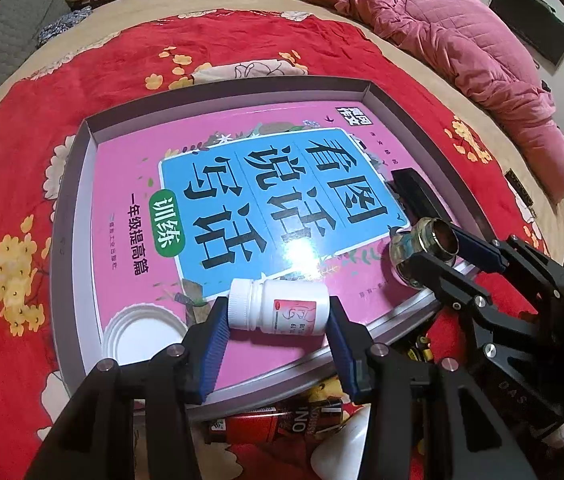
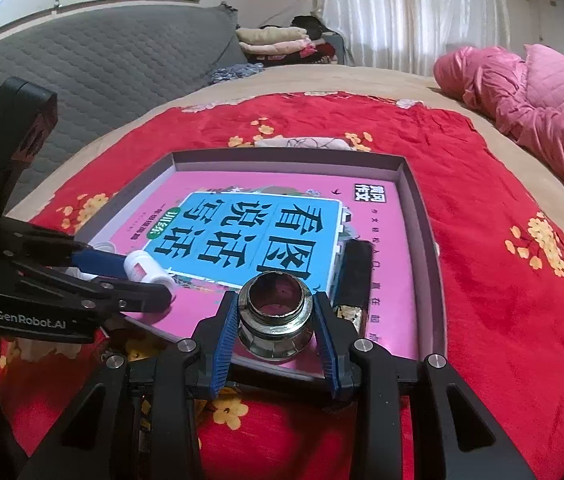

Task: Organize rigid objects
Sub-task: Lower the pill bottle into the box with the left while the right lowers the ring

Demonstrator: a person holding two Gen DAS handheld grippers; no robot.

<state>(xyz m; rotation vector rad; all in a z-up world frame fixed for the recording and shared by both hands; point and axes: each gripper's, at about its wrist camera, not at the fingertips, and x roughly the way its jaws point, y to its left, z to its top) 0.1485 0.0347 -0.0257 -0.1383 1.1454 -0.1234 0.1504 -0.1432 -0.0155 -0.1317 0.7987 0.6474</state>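
Observation:
A shallow grey box (image 1: 70, 216) lies on a red flowered blanket and holds a pink book (image 1: 130, 168). My left gripper (image 1: 278, 316) is shut on a white pill bottle (image 1: 282, 308), held sideways over the box's near edge. The bottle also shows in the right wrist view (image 2: 148, 270). My right gripper (image 2: 276, 316) is shut on an open glass jar (image 2: 276, 312), upright over the box's near right corner. The jar also shows in the left wrist view (image 1: 422, 248). A white lid (image 1: 142, 336) and a black rectangular object (image 1: 412, 190) lie in the box.
A red package (image 1: 278, 424) and a white object (image 1: 346, 448) lie on the blanket (image 2: 482, 260) below the left gripper. A pink quilted jacket (image 2: 542, 112) lies at the far right. Folded clothes (image 2: 278, 42) and a grey cushion (image 2: 102, 68) are at the back.

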